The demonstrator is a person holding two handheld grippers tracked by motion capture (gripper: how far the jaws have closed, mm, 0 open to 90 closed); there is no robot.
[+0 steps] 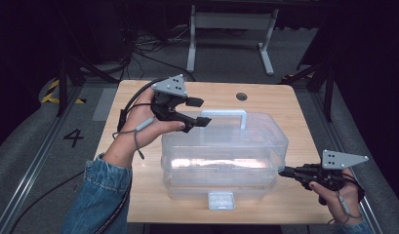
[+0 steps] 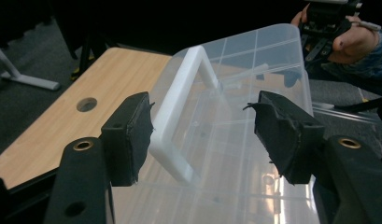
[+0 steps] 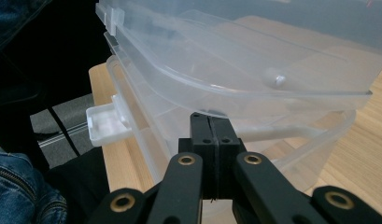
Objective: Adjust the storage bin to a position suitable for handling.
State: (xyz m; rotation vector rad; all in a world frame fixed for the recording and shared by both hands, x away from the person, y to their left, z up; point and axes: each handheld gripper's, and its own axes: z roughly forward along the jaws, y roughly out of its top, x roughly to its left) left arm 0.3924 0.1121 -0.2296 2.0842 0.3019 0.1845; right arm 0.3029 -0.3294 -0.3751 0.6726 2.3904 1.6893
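A clear plastic box (image 1: 226, 156) sits mid-tabletop (image 1: 294, 112), its lid apparently lifted a little. The left gripper (image 1: 198, 112) hangs with jaws spread around the white handle (image 2: 179, 112), not touching it. The right gripper (image 3: 210, 126), jaws pressed together, pokes under the lid's rim (image 3: 254, 91).

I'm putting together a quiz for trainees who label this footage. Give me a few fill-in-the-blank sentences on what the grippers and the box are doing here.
1. The left gripper is ____ around the white handle.
2. The right gripper is shut, its tips at the clear plastic box's ____ end.
3. The lid is ____ off the base.

Missing words: open; right; lifted
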